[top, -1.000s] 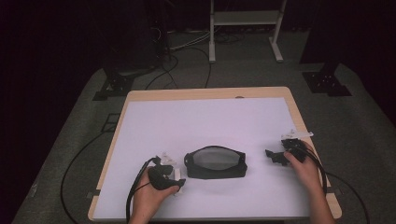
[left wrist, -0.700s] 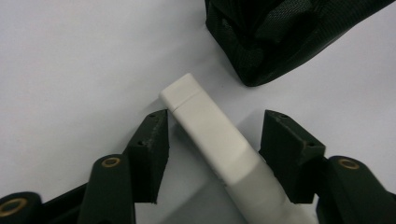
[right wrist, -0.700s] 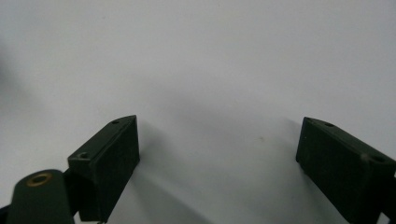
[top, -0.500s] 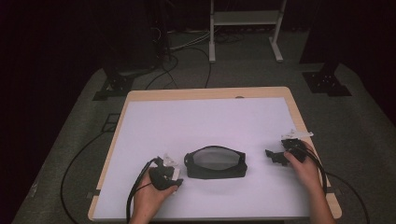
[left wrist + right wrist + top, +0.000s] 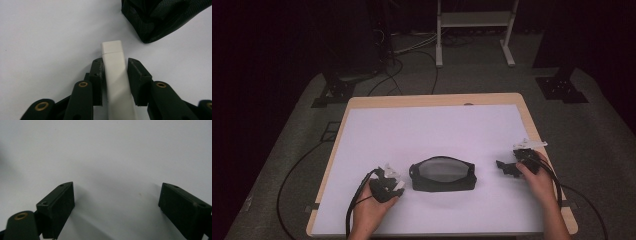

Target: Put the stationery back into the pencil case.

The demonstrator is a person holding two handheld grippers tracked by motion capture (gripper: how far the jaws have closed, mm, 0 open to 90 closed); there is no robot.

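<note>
The left tongs (image 5: 113, 75) have just been closing on the white stick (image 5: 115, 75), which lies on the desk (image 5: 437, 130) beside the black pouch (image 5: 443, 174), so lift it straight and keep the wide-open right tongs (image 5: 116, 205) ready for the pouch.

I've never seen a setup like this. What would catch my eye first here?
Probably the black mesh pouch lying open near the front middle of the white table. Just left of it, the left gripper has just been closing its jaws around a slim white stick that lies on the table. At the right edge, the right gripper rests with jaws wide apart over bare tabletop.
</note>
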